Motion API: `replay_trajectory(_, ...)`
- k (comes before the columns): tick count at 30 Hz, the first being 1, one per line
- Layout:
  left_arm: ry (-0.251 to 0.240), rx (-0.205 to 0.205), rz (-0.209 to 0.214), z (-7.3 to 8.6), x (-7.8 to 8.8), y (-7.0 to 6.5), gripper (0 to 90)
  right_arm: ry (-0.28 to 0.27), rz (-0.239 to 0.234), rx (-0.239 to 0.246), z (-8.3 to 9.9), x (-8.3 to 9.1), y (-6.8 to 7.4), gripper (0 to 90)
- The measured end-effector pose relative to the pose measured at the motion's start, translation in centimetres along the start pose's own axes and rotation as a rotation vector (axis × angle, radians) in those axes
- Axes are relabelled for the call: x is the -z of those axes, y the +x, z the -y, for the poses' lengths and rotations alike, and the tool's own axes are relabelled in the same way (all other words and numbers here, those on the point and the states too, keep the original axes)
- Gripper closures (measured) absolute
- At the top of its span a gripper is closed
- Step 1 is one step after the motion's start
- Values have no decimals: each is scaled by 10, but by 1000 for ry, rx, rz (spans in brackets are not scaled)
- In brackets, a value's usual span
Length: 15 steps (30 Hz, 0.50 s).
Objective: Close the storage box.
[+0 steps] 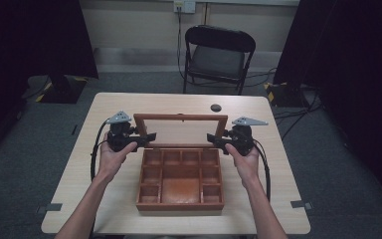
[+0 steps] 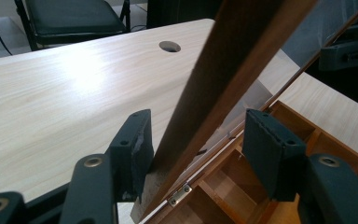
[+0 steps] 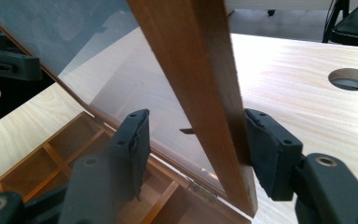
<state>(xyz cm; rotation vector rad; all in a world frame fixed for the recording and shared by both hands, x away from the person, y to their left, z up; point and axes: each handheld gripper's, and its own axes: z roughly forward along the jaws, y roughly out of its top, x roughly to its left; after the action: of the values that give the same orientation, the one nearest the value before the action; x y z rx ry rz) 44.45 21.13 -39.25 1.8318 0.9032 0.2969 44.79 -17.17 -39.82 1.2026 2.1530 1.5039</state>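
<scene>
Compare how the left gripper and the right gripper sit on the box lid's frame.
The left gripper straddles the lid's left side rail, the right gripper its right rail. On the left, the rail lies against the outer jaw, with a gap to the inner one; on the right, likewise the outer jaw touches and the glass-side jaw stands off. Both are open, neither clamped.

Reddish varnished wooden box (image 1: 180, 180), glass-paned lid (image 1: 181, 128), small metal hinge (image 2: 180, 194), on a pale smooth wood-grain table (image 1: 129, 104)

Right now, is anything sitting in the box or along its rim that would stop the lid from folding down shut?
Nothing visible does. The wooden box has bare compartments, and the raised lid is straddled by the left gripper and right gripper at its side rails.
</scene>
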Motion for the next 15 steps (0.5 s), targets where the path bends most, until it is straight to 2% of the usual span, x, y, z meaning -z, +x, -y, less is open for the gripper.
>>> replay_trajectory(10,11,5,12,7,2,-4,423,8,8,11,4,8,5,424)
replay_trajectory(15,-3,15,21,10,4,-6,417,10,14,12,6,11,8,418)
